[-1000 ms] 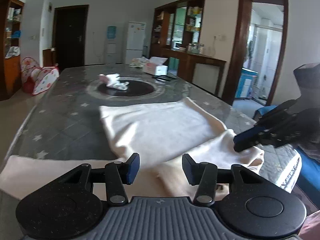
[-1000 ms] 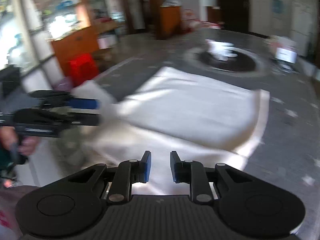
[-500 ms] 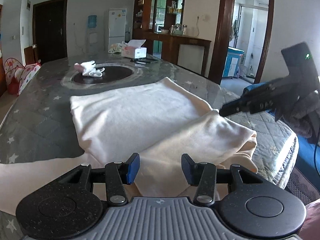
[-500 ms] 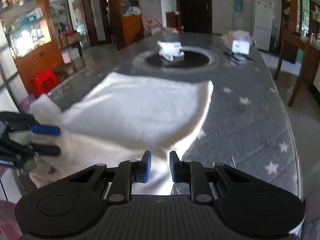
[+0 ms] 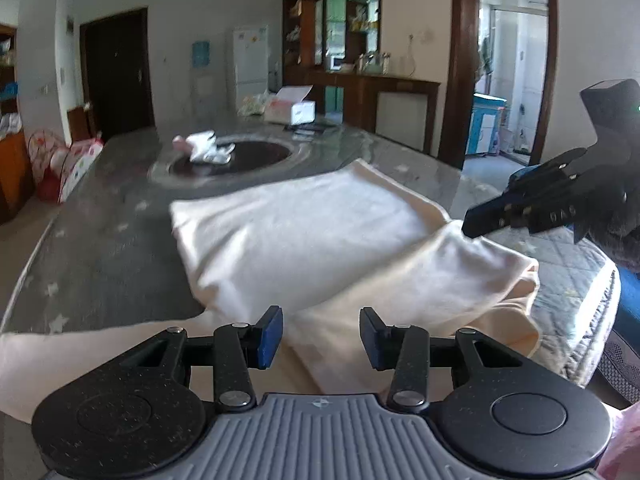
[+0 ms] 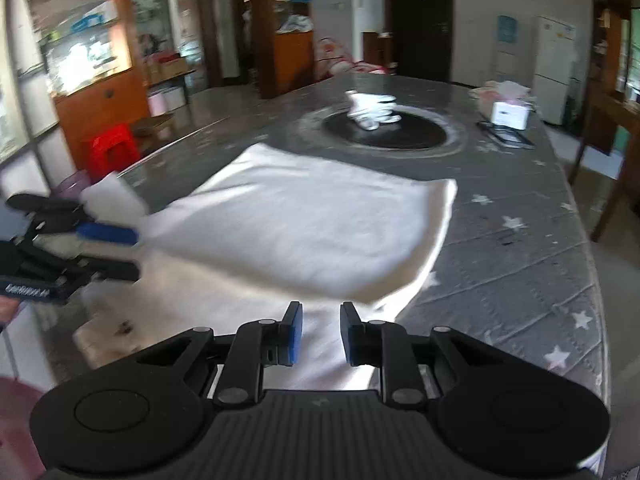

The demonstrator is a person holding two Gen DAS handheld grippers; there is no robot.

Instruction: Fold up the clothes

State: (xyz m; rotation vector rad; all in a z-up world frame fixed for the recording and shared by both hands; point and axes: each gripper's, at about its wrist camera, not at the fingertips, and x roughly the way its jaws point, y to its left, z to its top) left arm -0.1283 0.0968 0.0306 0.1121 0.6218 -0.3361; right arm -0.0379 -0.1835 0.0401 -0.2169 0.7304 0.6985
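Note:
A cream garment (image 5: 312, 236) lies partly folded on the grey star-patterned table (image 5: 100, 248), its near part doubled over and bunched at the table's near edge; it also shows in the right wrist view (image 6: 304, 224). My left gripper (image 5: 320, 336) is open and empty, just above the near fold. My right gripper (image 6: 319, 334) is open with a narrow gap and empty, over the garment's near edge. The right gripper shows in the left wrist view (image 5: 476, 224), its tips by the raised fold. The left gripper shows in the right wrist view (image 6: 120, 250), open.
A dark round inset (image 6: 384, 132) at mid-table holds a small white cloth (image 6: 370, 108). A tissue box (image 6: 508, 112) and a dark flat item (image 6: 506, 140) lie at the far right. A red stool (image 6: 112, 148), cabinets and a doorway surround the table.
Both cameras have shifted a little over the garment. The right gripper's jaws have opened slightly. The left gripper stays open, and the garment lies much as before.

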